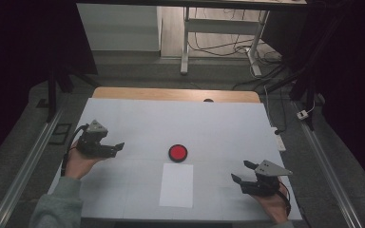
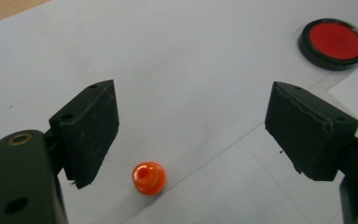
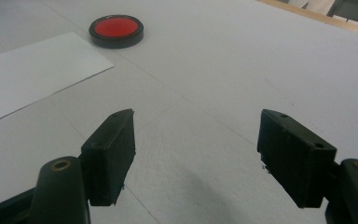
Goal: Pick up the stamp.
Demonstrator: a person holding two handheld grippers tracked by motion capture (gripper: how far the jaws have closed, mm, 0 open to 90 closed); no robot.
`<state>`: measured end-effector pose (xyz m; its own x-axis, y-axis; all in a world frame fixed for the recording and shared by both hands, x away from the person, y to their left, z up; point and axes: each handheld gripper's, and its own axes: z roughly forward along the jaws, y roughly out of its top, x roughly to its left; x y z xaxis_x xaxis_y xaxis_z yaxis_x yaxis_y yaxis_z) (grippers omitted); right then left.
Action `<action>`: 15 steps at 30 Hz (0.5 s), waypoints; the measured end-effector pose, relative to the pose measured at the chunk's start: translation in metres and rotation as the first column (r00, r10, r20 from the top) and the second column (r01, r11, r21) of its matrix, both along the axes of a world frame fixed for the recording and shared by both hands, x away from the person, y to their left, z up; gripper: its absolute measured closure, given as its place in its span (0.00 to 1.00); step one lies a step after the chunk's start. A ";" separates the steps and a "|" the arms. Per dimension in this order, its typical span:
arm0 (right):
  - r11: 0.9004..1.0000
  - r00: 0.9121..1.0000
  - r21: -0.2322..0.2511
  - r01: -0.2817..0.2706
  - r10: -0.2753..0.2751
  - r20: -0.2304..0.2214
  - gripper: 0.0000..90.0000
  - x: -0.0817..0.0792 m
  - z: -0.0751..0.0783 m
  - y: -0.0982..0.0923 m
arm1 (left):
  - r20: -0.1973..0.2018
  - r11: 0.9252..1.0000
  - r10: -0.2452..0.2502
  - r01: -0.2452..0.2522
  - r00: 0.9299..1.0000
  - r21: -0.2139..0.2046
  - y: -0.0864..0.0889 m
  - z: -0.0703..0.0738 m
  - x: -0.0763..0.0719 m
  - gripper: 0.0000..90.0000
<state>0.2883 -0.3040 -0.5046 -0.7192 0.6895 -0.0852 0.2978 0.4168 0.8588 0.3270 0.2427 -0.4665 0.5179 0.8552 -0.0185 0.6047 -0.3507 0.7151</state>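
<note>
Orange bead (image 2: 148, 178) sits between the wide-apart left tongs (image 2: 205, 135): tiny, light, hard, likely to roll; pinch its round sides. Right tongs (image 3: 196, 158) gape, empty.

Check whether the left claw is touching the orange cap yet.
Apart. In the left gripper view, the orange cap sits on the table between the open left claw jaws, with bare surface showing on both sides.

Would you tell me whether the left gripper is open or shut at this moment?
Open: the left gripper has its jaws spread wide apart, with the small orange piece lying untouched on the table between them.
</note>
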 end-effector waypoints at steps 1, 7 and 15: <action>1.000 1.000 0.000 0.000 0.000 0.000 0.31 0.000 0.000 0.000 | 0.001 1.000 0.004 -0.004 1.000 0.005 0.001 -0.001 0.000 0.20; 1.000 1.000 0.001 0.006 -0.006 -0.002 0.31 0.000 -0.001 0.000 | -0.025 1.000 -0.005 0.006 1.000 0.025 0.005 -0.014 0.002 0.21; 1.000 1.000 -0.009 -0.006 0.006 -0.007 0.31 0.000 -0.003 0.004 | -0.045 1.000 0.004 -0.003 0.999 0.022 0.013 -0.022 0.000 0.23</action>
<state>0.2883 -0.2998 -0.5080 -0.7241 0.6843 -0.0866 0.3011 0.4265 0.8529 0.3270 0.2557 -0.4883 0.5137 0.8576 -0.0229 0.6373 -0.3636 0.6794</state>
